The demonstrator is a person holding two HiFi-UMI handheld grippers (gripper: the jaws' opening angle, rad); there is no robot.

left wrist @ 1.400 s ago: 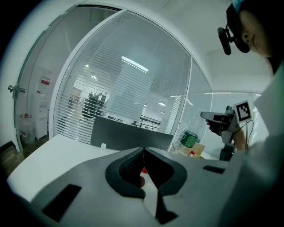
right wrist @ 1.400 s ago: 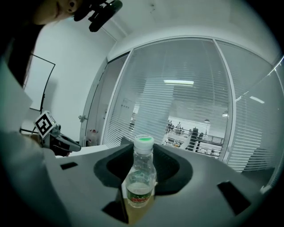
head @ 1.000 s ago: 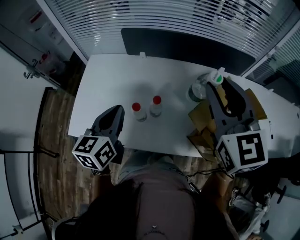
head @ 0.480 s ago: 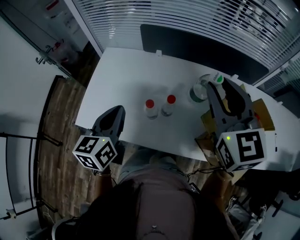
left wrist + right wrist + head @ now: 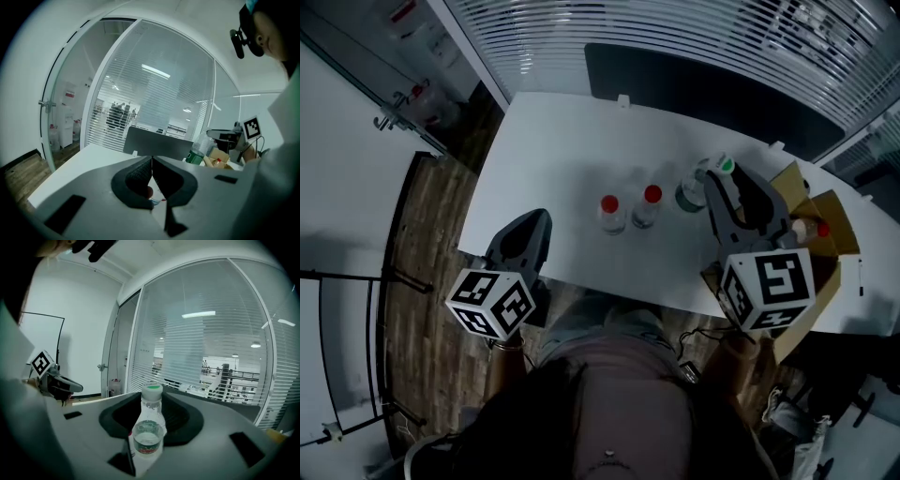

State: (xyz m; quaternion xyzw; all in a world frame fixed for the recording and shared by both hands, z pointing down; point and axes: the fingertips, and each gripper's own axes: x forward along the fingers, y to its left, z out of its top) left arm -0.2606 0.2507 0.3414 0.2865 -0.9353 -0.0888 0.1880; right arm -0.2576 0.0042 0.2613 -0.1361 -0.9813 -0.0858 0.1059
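Between the jaws of the right gripper [image 5: 151, 405] stands a clear plastic bottle [image 5: 149, 437] with a green cap. The jaws are clamped on it, seemingly about its upper part. Its base hangs lower and tilts back toward the camera, and a little water shows inside. In the head view this bottle [image 5: 692, 192] sits over the far right part of the white table [image 5: 553, 150]; whether its base touches the top cannot be told.

To the left of the bottle, near it, two small red-capped bottles [image 5: 628, 210] stand upright on the table, just beside each other. Farther left and nearer the person, well apart from the bottle, the left gripper [image 5: 152, 160] hovers at the table's near edge. Its jaws are pressed together with nothing between them. To the right of the bottle an open cardboard box [image 5: 827, 208] sits at the table's end. Beyond the bottle, a dark panel [image 5: 694, 89] runs along the table's far side.

The bottle looks light and mostly empty. Its thin walls would probably dent under a hard squeeze, and the smooth plastic could slip. The stiffer neck and shoulder under the cap seem the surest place to take hold, with the labelled waist as second choice.
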